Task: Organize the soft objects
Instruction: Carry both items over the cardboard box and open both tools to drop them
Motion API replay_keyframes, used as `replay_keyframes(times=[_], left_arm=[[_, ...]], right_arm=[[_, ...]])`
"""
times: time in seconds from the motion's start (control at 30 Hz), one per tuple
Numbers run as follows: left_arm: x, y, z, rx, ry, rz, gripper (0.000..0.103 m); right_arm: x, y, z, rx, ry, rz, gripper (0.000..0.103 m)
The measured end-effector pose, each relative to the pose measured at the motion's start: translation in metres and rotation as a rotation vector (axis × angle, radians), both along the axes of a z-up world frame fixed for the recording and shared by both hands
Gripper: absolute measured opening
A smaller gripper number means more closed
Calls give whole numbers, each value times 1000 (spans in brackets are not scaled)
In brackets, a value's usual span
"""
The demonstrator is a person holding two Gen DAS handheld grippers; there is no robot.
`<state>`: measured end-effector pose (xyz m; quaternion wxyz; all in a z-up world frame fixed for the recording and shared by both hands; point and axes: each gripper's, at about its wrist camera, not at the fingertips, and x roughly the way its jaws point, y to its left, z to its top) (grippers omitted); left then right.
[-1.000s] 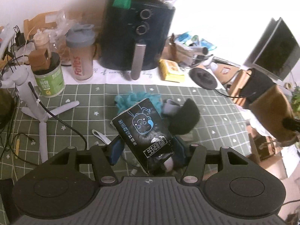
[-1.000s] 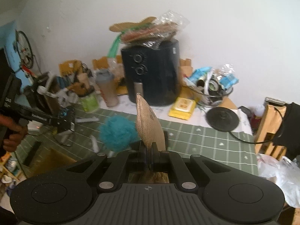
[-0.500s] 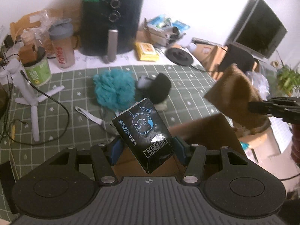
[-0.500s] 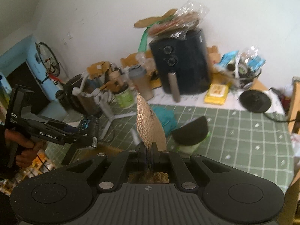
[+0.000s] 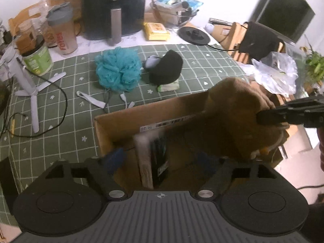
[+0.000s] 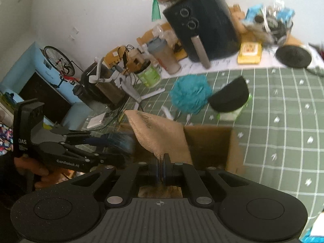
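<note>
An open cardboard box [image 5: 125, 119] [image 6: 210, 141] sits at the near edge of the green checked table. My left gripper [image 5: 160, 160] is open over the box; the black tissue pack [image 5: 160, 158] stands inside, blurred, free of the fingers. My right gripper [image 6: 161, 167] is shut on a brown knit cloth [image 6: 156, 129] [image 5: 239, 109] held over the box's right side. A teal bath pouf [image 5: 118, 71] [image 6: 189, 95] and a black beanie [image 5: 166, 69] [image 6: 229, 97] on a green pack lie on the table beyond the box.
A black air fryer [image 5: 114, 8], a shaker bottle [image 5: 62, 30], a green tub [image 5: 37, 58] and a yellow wipes pack [image 5: 156, 31] line the back. A white tripod [image 5: 28, 85] with cables stands at left. A white strap [image 5: 91, 100] lies before the pouf.
My left gripper moved over the box, opened and let go of the black tissue pack, which dropped inside. My right gripper brought the brown cloth down to the box.
</note>
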<state>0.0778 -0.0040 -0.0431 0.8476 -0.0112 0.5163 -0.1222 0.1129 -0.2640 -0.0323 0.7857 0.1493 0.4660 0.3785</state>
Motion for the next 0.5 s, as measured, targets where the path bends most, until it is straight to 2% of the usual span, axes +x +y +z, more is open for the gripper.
replay_keyframes(times=[0.13, 0.23, 0.3, 0.33, 0.4, 0.47, 0.5], left_arm=[[-5, -2, 2, 7, -3, 36, 84], [-11, 1, 5, -4, -18, 75, 84], [-14, 3, 6, -13, -20, 104, 84], [-15, 3, 6, -15, -21, 116, 84], [-18, 4, 7, -13, -20, 139, 84], [-21, 5, 7, -12, -19, 158, 84], [-23, 6, 7, -12, -17, 169, 84]], right_arm=[[-2, 12, -5, -31, -1, 29, 7], [-3, 25, -5, -80, -35, 64, 7], [-5, 36, -7, -144, -61, 98, 14], [-7, 42, -9, -185, -74, 122, 20], [-14, 50, -11, -241, -106, 161, 63], [-21, 49, -10, -242, -145, 182, 82], [-22, 48, -10, -240, -146, 188, 84]])
